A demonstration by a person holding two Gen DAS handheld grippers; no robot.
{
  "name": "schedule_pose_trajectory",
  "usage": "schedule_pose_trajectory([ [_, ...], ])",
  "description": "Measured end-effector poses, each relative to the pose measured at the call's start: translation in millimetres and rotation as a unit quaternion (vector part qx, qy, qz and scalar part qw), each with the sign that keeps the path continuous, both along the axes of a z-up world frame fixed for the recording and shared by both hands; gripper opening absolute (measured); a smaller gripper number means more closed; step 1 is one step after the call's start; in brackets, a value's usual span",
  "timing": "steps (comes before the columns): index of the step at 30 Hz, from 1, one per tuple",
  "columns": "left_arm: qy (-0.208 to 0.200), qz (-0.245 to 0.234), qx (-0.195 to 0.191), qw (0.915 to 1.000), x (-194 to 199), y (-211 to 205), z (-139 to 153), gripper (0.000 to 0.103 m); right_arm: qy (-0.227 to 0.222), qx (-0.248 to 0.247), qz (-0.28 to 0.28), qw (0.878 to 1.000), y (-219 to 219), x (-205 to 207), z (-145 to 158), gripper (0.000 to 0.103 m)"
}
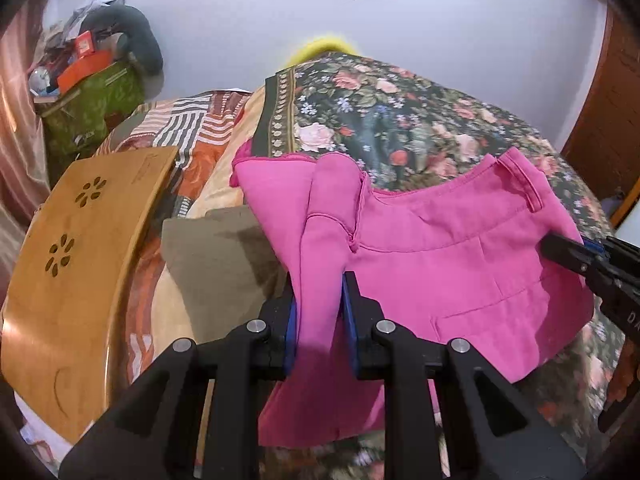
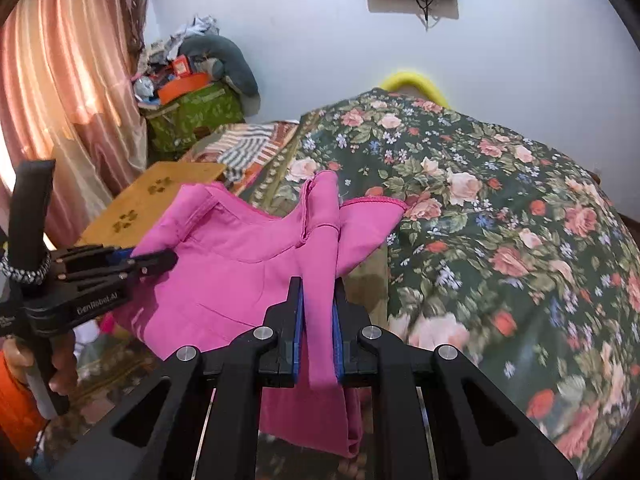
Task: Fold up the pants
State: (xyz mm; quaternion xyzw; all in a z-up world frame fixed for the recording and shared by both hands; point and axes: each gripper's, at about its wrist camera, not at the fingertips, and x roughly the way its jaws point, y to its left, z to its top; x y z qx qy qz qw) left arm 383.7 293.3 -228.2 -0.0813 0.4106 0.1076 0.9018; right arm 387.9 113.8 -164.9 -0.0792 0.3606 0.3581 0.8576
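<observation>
Pink pants (image 1: 460, 256) hang lifted over the floral bedspread (image 1: 420, 120), held at both sides. My left gripper (image 1: 319, 280) is shut on a bunched edge of the pants. My right gripper (image 2: 318, 284) is shut on the other bunched edge of the pants (image 2: 232, 264). The right gripper also shows at the right of the left wrist view (image 1: 560, 250), pinching the pants near the waistband. The left gripper shows at the left of the right wrist view (image 2: 160, 260), pinching the cloth. The lower part of the pants hangs down below both grippers.
A wooden lap table (image 1: 84, 264) lies on the bed at the left, next to a striped blanket (image 1: 192, 124). A green box with clutter (image 2: 192, 116) stands by the pink curtain (image 2: 68, 92). A yellow pillow (image 2: 416, 82) lies at the far end of the bed.
</observation>
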Motion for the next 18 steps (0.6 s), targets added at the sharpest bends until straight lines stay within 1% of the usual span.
schedule_pose_trajectory([
  [4,0.014,-0.003,0.016,0.9998,23,5,-21,0.02,0.017,-0.025,-0.007,1.0,11,22,-21,0.011],
  [7,0.044,-0.005,0.02,0.9988,36,6,-44,0.02,0.037,-0.044,-0.012,0.998,15,33,-36,0.011],
  [8,0.061,-0.007,0.022,0.9979,40,6,-54,0.022,0.044,-0.046,-0.009,0.998,15,34,-39,0.011],
  [9,0.076,-0.009,0.028,0.9967,43,6,-63,0.026,0.054,-0.047,-0.005,0.997,13,33,-42,0.011],
  [10,0.08,-0.01,0.034,0.9962,43,6,-67,0.028,0.056,-0.046,-0.006,0.997,12,33,-43,0.012],
  [12,0.077,-0.01,0.035,0.9964,37,6,-67,0.032,0.058,-0.048,-0.004,0.997,9,31,-45,0.012],
  [15,0.082,-0.005,0.023,0.9964,31,12,-62,0.032,0.057,-0.055,-0.012,0.997,0,29,-44,0.012],
  [17,0.087,-0.003,0.027,0.9958,24,15,-59,0.032,0.062,-0.053,-0.017,0.997,-6,30,-43,0.016],
  [18,0.091,0.0,0.036,0.9952,21,16,-58,0.032,0.063,-0.054,-0.02,0.996,-9,30,-42,0.018],
])
